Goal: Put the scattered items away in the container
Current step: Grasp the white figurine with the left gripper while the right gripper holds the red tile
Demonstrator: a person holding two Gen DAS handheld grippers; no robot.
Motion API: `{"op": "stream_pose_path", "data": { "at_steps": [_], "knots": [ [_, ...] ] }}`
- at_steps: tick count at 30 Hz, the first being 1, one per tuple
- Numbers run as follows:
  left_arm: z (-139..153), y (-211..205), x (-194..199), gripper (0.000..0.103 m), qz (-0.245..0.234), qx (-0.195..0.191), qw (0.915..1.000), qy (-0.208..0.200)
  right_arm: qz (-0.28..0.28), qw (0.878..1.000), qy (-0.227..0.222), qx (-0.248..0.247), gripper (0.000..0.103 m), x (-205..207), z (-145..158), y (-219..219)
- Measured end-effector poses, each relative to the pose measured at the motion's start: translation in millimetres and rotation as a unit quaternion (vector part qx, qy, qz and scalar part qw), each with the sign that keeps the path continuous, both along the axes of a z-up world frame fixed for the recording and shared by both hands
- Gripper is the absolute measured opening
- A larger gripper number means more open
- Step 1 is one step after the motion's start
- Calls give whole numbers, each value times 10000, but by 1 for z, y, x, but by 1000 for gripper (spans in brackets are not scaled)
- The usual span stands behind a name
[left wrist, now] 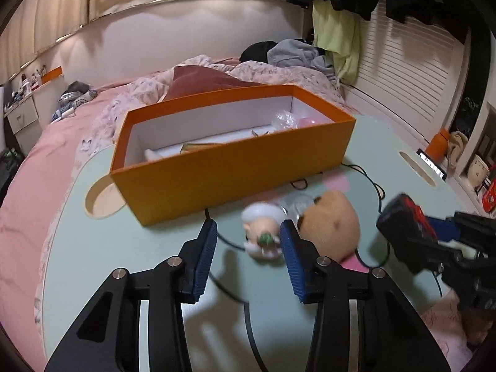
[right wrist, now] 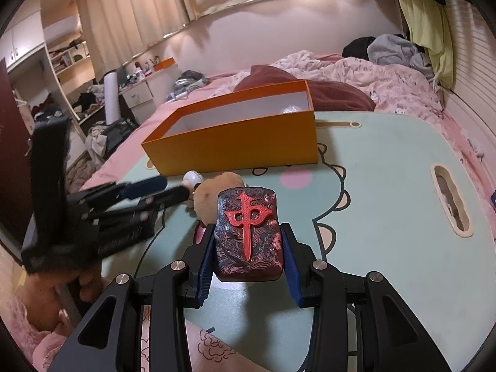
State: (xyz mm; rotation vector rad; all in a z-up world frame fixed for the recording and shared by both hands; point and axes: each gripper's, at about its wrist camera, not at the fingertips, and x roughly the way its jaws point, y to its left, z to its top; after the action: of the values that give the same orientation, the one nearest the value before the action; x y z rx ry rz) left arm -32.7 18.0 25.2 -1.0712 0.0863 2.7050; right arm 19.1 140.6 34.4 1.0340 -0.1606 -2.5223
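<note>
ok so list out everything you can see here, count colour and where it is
orange cardboard box: one, orange outside and white inside, lidless, at the table's far side
clear crinkly plastic item: one, transparent, inside the box at its right end
pale green lap table: one, with cartoon print, over the bed
small white-haired figurine head: one, white and tan, on the table near the left gripper's tips
tan plush toy: one, beside the figurine
dark red mahjong-tile block: one, red character on its face, between the right gripper's pads
pink bed: one, behind the table
left gripper: black, blue pads, nothing gripped
right gripper: black, blue pads, clamped on the block
</note>
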Motion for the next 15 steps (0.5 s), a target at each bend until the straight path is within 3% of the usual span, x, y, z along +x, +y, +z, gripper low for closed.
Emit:
{"op": "stream_pose_path", "data": {
  "at_steps": [3,8,10,15],
  "knots": [
    [-1,10,-5,43,-172,-251,9995,40,-17,10000,-32,-81,38,-1,-1,3],
    [-13,24,-23,36,-367,-514,9977,-227,-78,9998,5,-175,38,2,-1,6],
    [-16,25,-24,35,-394,-493,9976,-294,-70,9998,-14,-186,38,1,-1,6],
    [0,8,-4,35,-162,-148,9997,133,-120,9996,21,-252,38,3,0,9]
  ]
}}
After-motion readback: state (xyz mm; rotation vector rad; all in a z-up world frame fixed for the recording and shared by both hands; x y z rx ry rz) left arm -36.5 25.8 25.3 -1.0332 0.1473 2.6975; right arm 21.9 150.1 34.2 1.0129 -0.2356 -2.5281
